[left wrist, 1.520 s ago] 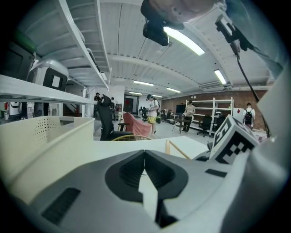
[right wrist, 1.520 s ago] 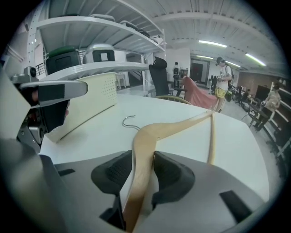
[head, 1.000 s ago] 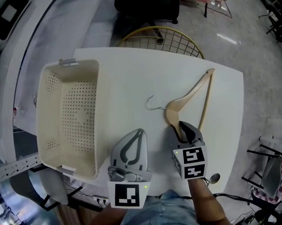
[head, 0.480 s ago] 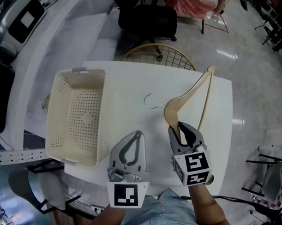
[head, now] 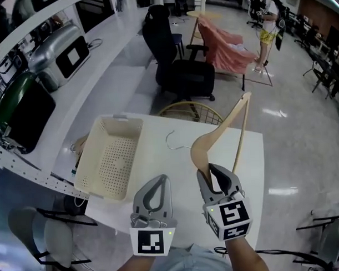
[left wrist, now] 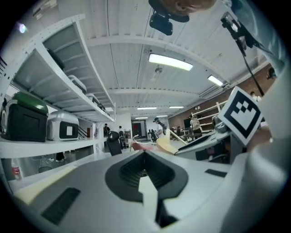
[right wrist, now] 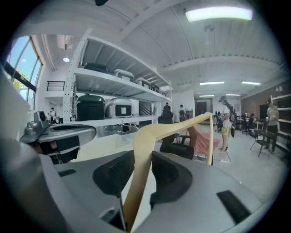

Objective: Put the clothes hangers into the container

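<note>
A pale wooden clothes hanger [head: 216, 130] with a metal hook [head: 172, 142] is up off the white table [head: 159, 160], slanting up and away from me. My right gripper [head: 214, 172] is shut on one end of its arm; in the right gripper view the wood [right wrist: 144, 150] runs between the two pads. The cream perforated container [head: 87, 157] stands empty on the table's left side. My left gripper [head: 158, 181] hovers near the front edge, between the container and the hanger, shut with nothing in it [left wrist: 144, 170].
A yellow wire stool [head: 188, 110] and a black office chair [head: 181, 76] stand behind the table. A pink-draped chair [head: 224, 44] is farther back. A counter with appliances [head: 66, 49] runs along the left. A grey chair [head: 45, 242] sits at the lower left.
The right gripper has lifted the hanger off the table, and its far end now points up and away. The head view has tipped up, showing more of the room. The left gripper has stayed shut.
</note>
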Demonstrator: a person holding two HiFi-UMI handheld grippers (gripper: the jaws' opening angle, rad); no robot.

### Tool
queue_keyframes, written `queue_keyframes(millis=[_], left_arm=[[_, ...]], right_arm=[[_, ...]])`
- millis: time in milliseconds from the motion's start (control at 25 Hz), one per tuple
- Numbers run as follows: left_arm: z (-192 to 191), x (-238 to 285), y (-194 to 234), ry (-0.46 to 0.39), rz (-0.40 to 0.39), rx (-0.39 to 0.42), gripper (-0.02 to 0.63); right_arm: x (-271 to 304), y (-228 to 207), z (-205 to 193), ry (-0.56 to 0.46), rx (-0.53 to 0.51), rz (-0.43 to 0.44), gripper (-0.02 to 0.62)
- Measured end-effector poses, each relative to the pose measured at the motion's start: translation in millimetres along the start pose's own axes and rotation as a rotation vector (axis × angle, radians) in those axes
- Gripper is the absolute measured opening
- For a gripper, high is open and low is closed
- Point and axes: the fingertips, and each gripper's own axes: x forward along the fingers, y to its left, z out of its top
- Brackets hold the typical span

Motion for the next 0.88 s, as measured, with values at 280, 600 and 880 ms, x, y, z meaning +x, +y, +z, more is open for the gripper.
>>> queue_keyframes(millis=[280,600,880], left_arm=[[25.4,-40.2,-5.8,-0.055,0.079,0.029,0.012],[34.3,-75.0,1.0,-0.069,0.159,0.057,0.012],[35.0,-87.6,25.1,-0.07,0.19,0.069,0.012]], right_arm=[[-33.9,24.5,22.5,-0.063,-0.058,0.073,0.127],[-48.7,57.5,28.7,-0.094,-0.095,0.162,0.127],[-34.2,85.4,31.6,-0.086,-0.085,0.211,0.127]])
